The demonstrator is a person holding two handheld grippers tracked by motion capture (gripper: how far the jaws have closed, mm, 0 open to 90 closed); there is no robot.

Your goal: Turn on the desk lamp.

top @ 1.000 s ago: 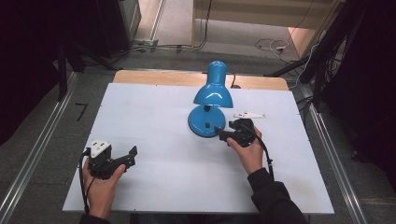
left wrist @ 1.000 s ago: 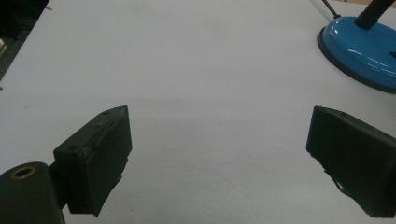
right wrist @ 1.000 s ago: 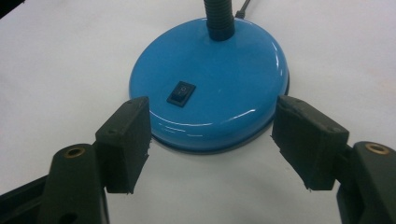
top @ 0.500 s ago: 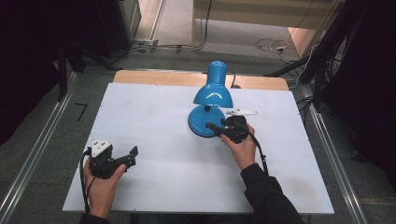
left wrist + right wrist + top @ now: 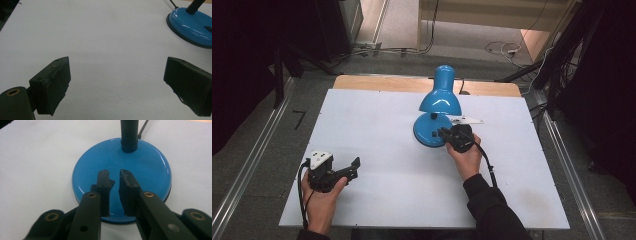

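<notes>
Near the left corner of the white table, the left gripper lies low in its hand, jaws wide apart and holding nothing. The round-based blue desk lamp stands far, mid-table. The right gripper reaches over its base, jaws just squeezed nearly shut around nothing.

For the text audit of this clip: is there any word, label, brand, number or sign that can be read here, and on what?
None can be read.
Blue lamp, shade and base: plain, no lettering.
Grey plate on the left gripper: no marking that can be made out.
White table: blank.
</notes>
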